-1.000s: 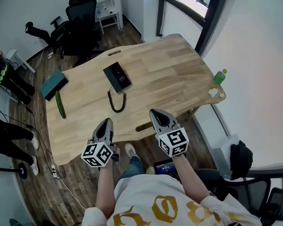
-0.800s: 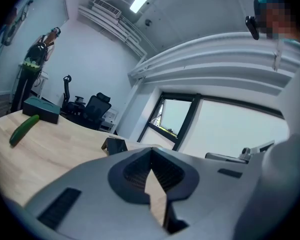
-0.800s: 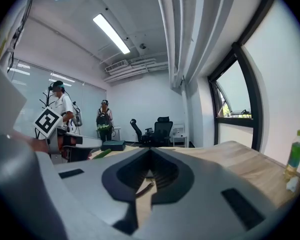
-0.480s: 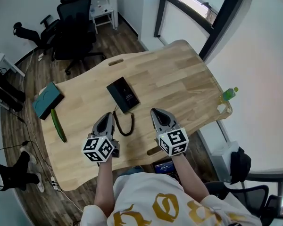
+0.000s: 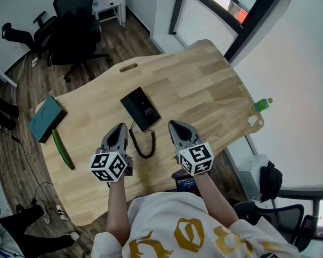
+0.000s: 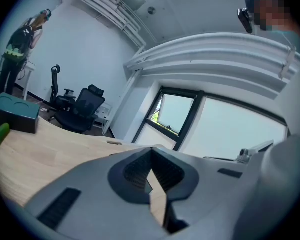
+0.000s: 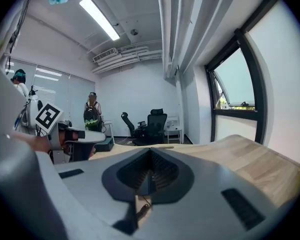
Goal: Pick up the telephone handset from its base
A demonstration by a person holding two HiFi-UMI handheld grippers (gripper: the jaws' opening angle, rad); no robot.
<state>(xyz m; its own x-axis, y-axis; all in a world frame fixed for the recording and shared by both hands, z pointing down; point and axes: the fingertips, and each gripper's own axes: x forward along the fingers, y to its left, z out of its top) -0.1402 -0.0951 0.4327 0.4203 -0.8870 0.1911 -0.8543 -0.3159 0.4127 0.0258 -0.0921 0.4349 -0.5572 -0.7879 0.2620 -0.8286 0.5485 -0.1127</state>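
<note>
Black flat telephone [image 5: 141, 108], its handset lying on the base so the two read as one dark slab, sits near the middle of the head view on the pale wooden bench [image 5: 204, 85]. A black coiled cord [image 5: 144, 144] loops from its lower end toward the bottom of the frame. The left tongs [image 5: 120, 126] and the right tongs [image 5: 174, 124] hover below the telephone, one on each side of the cord and touching neither. Their tips point toward the top of the frame. At the left of the frame a green cucumber [image 5: 61, 149] lies on the bench beside a teal box [image 5: 46, 118]. A green bottle [image 5: 261, 105] stands at the bench's right edge. Black office chairs [image 5: 75, 15] stand on the floor at the upper left.

In the left gripper view the left tongs are pressed together with nothing between them. The teal box and the end of the cucumber lie at the left of the frame, a chair stands behind them, and a dark-framed window [image 6: 177, 115] fills the centre background.

In the right gripper view the right tongs are also pressed together and empty. A short length of the coiled cord shows on the bench beneath them. The left tongs' marker cube appears at the left edge, and a person with a backpack [image 7: 92, 111] stands in the background near the chairs.
</note>
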